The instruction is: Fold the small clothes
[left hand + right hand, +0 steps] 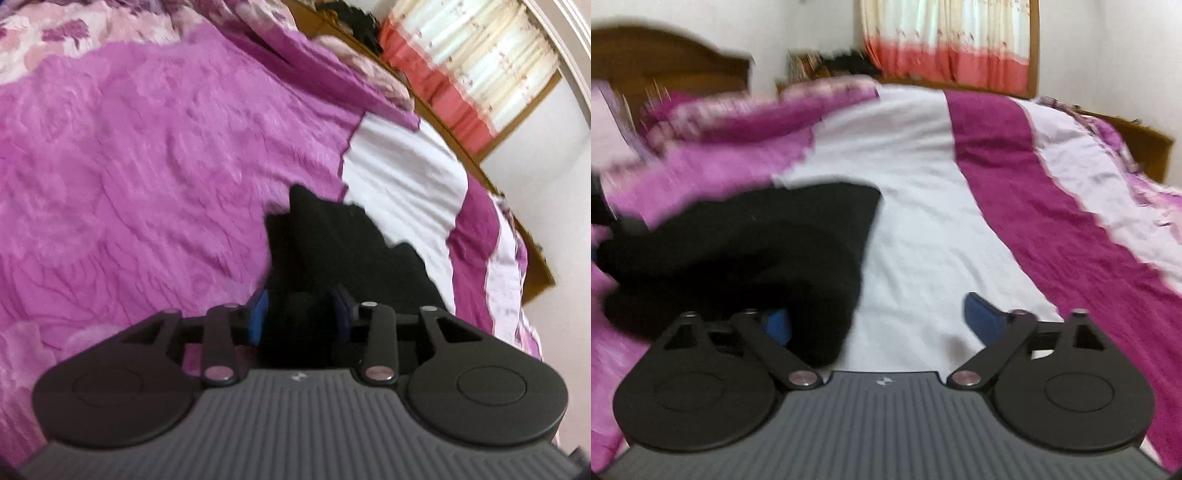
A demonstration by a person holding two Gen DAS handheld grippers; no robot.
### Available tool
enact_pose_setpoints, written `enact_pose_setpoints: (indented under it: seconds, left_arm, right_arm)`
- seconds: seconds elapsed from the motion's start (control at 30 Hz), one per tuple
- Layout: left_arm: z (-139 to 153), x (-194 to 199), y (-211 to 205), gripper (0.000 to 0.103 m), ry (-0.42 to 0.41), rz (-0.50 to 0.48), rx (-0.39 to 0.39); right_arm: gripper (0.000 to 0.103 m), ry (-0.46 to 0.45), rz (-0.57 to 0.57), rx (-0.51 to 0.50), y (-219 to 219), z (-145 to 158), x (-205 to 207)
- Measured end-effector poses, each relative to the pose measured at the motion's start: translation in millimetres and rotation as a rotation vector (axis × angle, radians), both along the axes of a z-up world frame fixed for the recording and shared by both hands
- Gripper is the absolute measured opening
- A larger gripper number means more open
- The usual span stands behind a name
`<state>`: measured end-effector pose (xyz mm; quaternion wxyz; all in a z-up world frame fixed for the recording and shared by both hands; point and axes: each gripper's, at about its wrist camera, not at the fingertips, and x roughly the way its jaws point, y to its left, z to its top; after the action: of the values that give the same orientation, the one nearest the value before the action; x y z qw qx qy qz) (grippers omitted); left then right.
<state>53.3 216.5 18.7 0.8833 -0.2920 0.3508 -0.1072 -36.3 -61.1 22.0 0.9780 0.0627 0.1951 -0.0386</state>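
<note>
Garment: black garment (746,251) lies crumpled on the bed (923,221).
Left hand-held gripper (300,317): mine, half-closed; cloth sits between its pads, grip unclear.
Right hand-held gripper (882,319): mine, wide, empty; garment's edge lies to its left.

Both devices look alike. The left gripper (301,317) has a grey ribbed housing with a small white logo, two round black discs at its sides, black link arms on silver pins, and blue pads (260,315). The right gripper (882,321) matches it.
</note>
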Motion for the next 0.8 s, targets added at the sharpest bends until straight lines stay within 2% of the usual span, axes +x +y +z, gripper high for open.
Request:
enact_pose_setpoints:
  seconds: [0.03, 0.07, 0.1, 0.13, 0.17, 0.23, 0.3, 0.37, 0.43, 0.5, 0.53, 0.57, 0.6, 0.63, 0.67, 0.7, 0.73, 0.8]
  left_arm:
    - [-3.7, 2.0, -2.5, 0.036, 0.007, -0.017, -0.011]
    - [-5.3, 3.3, -4.4, 0.021, 0.006, -0.037, -0.033]
    - [-5.3, 4.0, -4.7, 0.016, 0.002, -0.053, -0.058]
    - [-2.4, 2.7, -4.2, 0.014, -0.005, -0.058, -0.075]
    - [0.3, -0.3, -3.5, 0.013, -0.012, -0.069, -0.1]
    - [7.5, -9.0, -0.6, 0.013, -0.018, -0.062, -0.124]
    - [9.6, -13.4, -3.7, 0.013, -0.031, -0.065, -0.079]
    - [3.2, -11.8, -7.8, 0.013, 0.007, -0.08, -0.045]
    - [-2.9, -13.0, -8.2, 0.013, 0.054, -0.096, -0.044]
    - [-0.2, -17.0, -7.8, 0.016, 0.044, -0.104, -0.009]
    - [2.1, -19.7, -5.6, 0.018, 0.028, -0.1, 0.009]
    - [2.7, -21.4, -0.8, 0.025, 0.016, -0.085, -0.002]
    - [2.2, -23.1, 7.9, 0.043, 0.007, -0.056, -0.041]
    - [0.3, -22.9, 18.5, 0.056, 0.008, -0.019, -0.089]
    - [-3.0, -22.2, 27.7, 0.079, 0.017, 0.011, -0.142]
    - [-9.0, -19.1, 37.4, 0.09, 0.046, 0.033, -0.219]
    - [-17.5, -13.6, 44.9, 0.09, 0.096, 0.036, -0.302]
    - [-30.1, -5.7, 50.7, 0.09, 0.16, 0.035, -0.419]
  right_arm:
    - [0.073, -0.028, 0.025, 0.051, -6.0, 1.0, -0.1]
    - [0.065, -0.028, 0.039, 0.074, -8.5, 1.8, 3.2]
    - [0.058, -0.009, 0.052, 0.074, -7.9, 2.5, 8.5]
    - [0.038, 0.019, 0.066, 0.064, -5.5, 3.7, 14.2]
    - [0.026, 0.044, 0.045, 0.066, -3.7, 6.8, 16.5]
    - [0.022, 0.074, 0.01, 0.12, -6.1, 19.2, 12.2]
    - [0.021, 0.084, 0.001, 0.15, -9.2, 28.9, 2.8]
    - [0.021, 0.13, -0.005, 0.166, -13.4, 22.9, 1.4]
    - [0.021, 0.201, -0.018, 0.165, -19.0, 3.9, 2.1]
    - [0.022, 0.217, 0.013, 0.151, -19.5, -4.8, -2.1]
    - [0.023, 0.207, 0.041, 0.162, -21.6, -4.3, -4.8]
    - [0.035, 0.192, 0.084, 0.22, -28.1, -3.8, -8.3]
    - [0.045, 0.177, 0.12, 0.302, -36.9, -5.2, -12.0]
    - [0.073, 0.154, 0.18, 0.447, -53.7, -8.4, -16.4]
    - [0.097, 0.13, 0.22, 0.557, -65.5, -11.0, -18.7]
    - [0.103, 0.091, 0.239, 0.671, -77.6, -14.5, -22.6]
    - [0.103, 0.043, 0.211, 0.779, -90.5, -18.5, -27.1]
    - [0.103, 0.04, 0.154, 0.894, -102.5, -23.4, -19.6]
